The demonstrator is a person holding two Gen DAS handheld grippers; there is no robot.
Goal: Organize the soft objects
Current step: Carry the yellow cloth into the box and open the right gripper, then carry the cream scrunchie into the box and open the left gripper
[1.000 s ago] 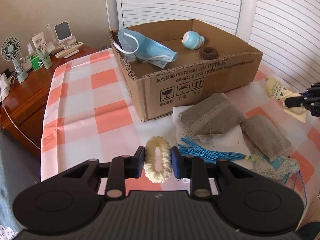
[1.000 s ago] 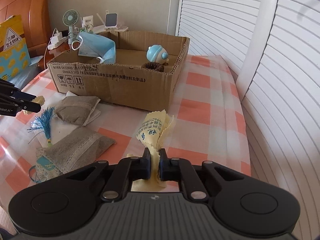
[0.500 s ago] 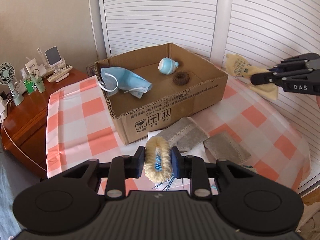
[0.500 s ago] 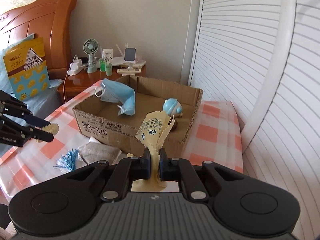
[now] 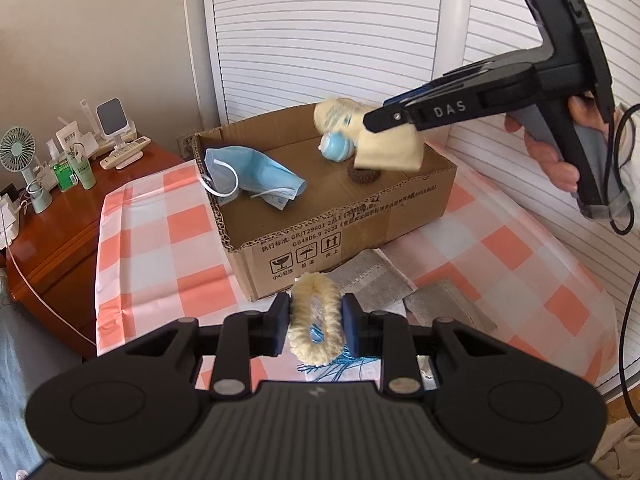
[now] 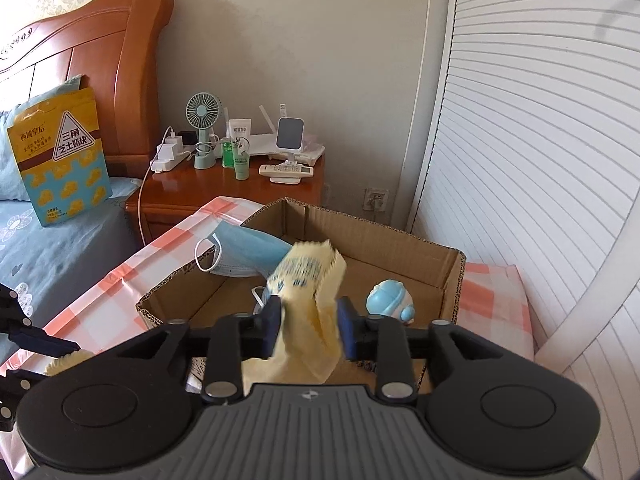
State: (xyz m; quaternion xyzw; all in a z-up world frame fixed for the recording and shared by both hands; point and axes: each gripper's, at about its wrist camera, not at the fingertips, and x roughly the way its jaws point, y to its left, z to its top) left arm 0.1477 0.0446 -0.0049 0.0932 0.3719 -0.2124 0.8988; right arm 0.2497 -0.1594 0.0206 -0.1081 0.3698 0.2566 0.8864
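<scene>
Surface (image 5: 160, 240) with checked cloth carries cardboard box (image 5: 360, 232); mask (image 5: 248, 176), blue toy (image 5: 336, 146), dark ring (image 5: 362, 174) inside.

Right gripper (image 6: 306, 322), a second ago low over surface, now above box; fingers, then clamped on yellow cloth (image 6: 312, 280), opening with cloth between them, so drop into box looks under way.

Left gripper (image 5: 316, 324) lifted off surface, angled down short of box, fingers closed on cream scrunchie (image 5: 316, 320); likely next in.

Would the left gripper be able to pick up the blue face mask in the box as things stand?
Probably not yet: the left gripper is shut on the cream scrunchie, so its jaws are occupied. The face mask itself lies uncovered at the cardboard box's near corner.
</scene>
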